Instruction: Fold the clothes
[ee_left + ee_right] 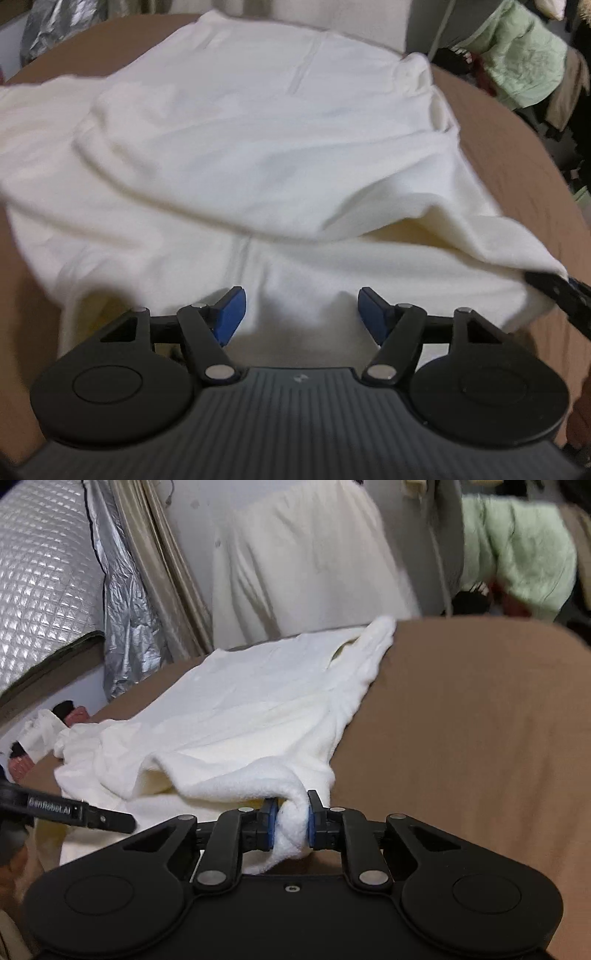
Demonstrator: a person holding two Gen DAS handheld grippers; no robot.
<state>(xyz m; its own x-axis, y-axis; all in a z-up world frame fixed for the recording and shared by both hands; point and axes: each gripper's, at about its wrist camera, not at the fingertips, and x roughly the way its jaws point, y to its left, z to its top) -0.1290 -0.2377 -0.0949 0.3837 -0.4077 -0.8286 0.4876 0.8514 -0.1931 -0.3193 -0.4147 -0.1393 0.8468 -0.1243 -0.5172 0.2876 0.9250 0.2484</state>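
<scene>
A white fleecy garment [258, 147] lies spread over a brown table [524, 155], one layer folded back over another with a raised crease running across it. My left gripper [301, 310] hovers open over the garment's near edge, nothing between its blue pads [231, 308]. In the right wrist view the same garment [240, 709] stretches away to the left. My right gripper [291, 823] is shut on a bunched corner of it, lifted a little off the brown table [461, 720]. The right gripper's tip [554, 288] shows at the garment's right corner. The left gripper [92, 814] appears at lower left.
Behind the table hang a cream cloth [303, 561] and a pale green quilted garment [517, 561]. A silver quilted cover [44, 583] and beige curtain [159, 554] stand at the left. Small white and pink items [40, 734] lie off the table's left edge. Bare brown surface spreads to the right.
</scene>
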